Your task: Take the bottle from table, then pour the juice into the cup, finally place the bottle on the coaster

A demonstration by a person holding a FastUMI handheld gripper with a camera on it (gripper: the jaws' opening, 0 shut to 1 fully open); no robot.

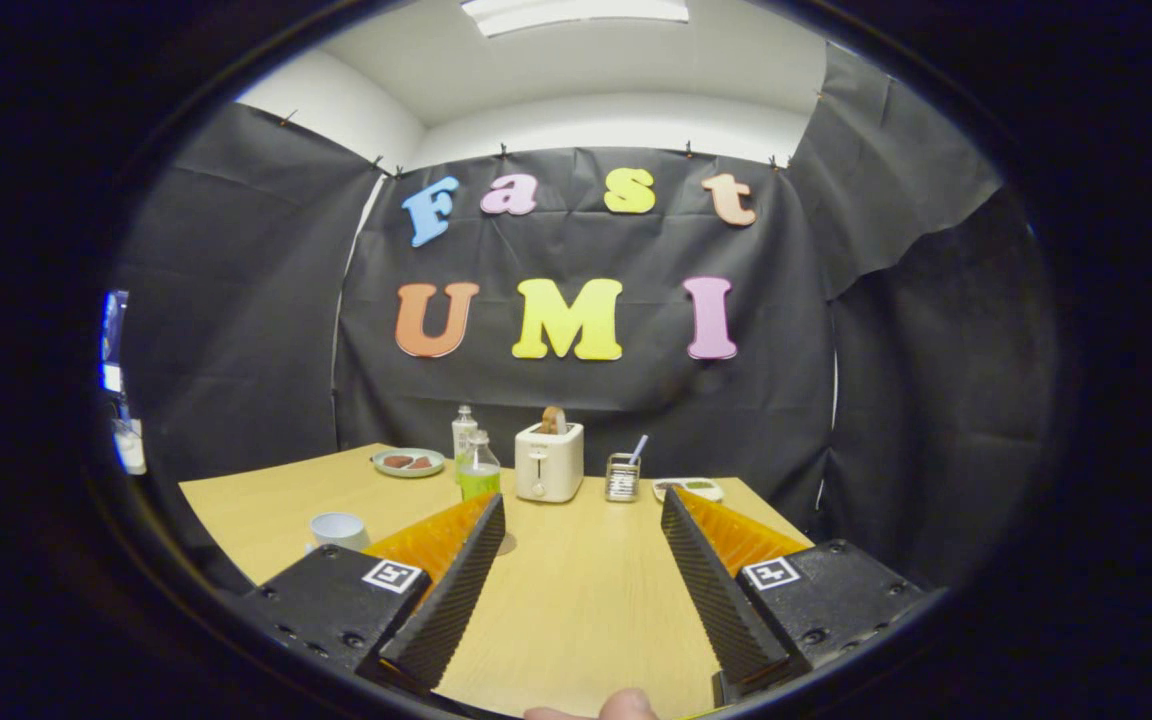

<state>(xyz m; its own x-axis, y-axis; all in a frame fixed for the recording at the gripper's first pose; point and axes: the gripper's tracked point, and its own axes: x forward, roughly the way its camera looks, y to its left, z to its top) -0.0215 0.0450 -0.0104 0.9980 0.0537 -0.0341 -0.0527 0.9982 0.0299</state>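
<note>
Fingertip nearest; hand-held gripper gapes wide and empty above the counter, juice bottle at eleven o'clock; any grasp should center its body.

Bright ceiling light, sharp, fisheye-warped edges

On the table there were two bottles, one with green juice just left of the toaster and a clear one behind it, farther from the toaster. There was one toaster with one slice of bread in it, one wire holder just right of the toaster, and two plates, one well left of the toaster and one to its right. There was one cup, left of the toaster and nearer, and one gripper with two fingers spread wide apart, empty.
</note>
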